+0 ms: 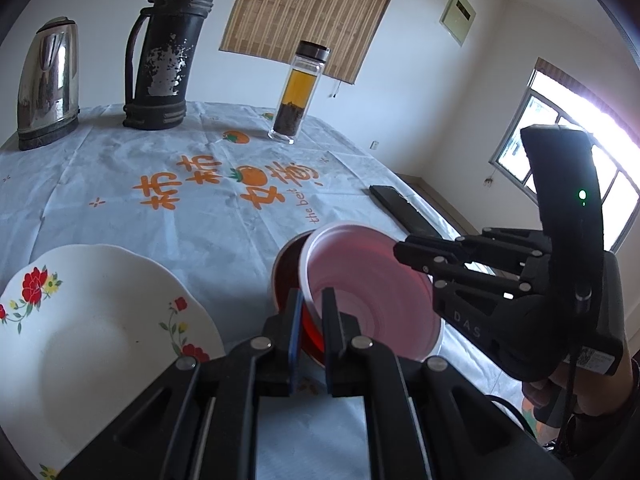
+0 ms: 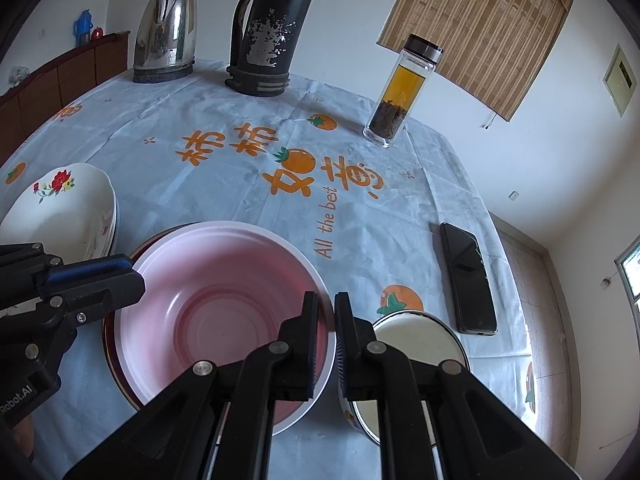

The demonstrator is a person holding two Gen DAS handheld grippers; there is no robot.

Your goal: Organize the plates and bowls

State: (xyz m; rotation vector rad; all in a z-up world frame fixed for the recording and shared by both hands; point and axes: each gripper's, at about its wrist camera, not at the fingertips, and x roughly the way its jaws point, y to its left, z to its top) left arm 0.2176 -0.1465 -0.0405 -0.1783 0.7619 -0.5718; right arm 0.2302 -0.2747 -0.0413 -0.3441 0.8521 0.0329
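Both claws grip one pink bowl (image 2: 224,312) by its rim, from opposite sides. Left claw (image 1: 312,320) — jaws narrow, clamped on the near rim in its own view; right claw (image 2: 326,332) likewise pinches the rim at the bowl's right side. Pink bowl sits tilted inside a dark red bowl (image 1: 286,268) on the counter (image 2: 240,184). White flowered plates (image 2: 68,208) lie stacked just left of it; a cream enamel bowl (image 2: 416,340) stands just right — a black phone (image 2: 468,280) beyond. Kettle (image 2: 166,28), dark flask (image 2: 272,36) and tea bottle (image 2: 400,92) stand along the far edge.
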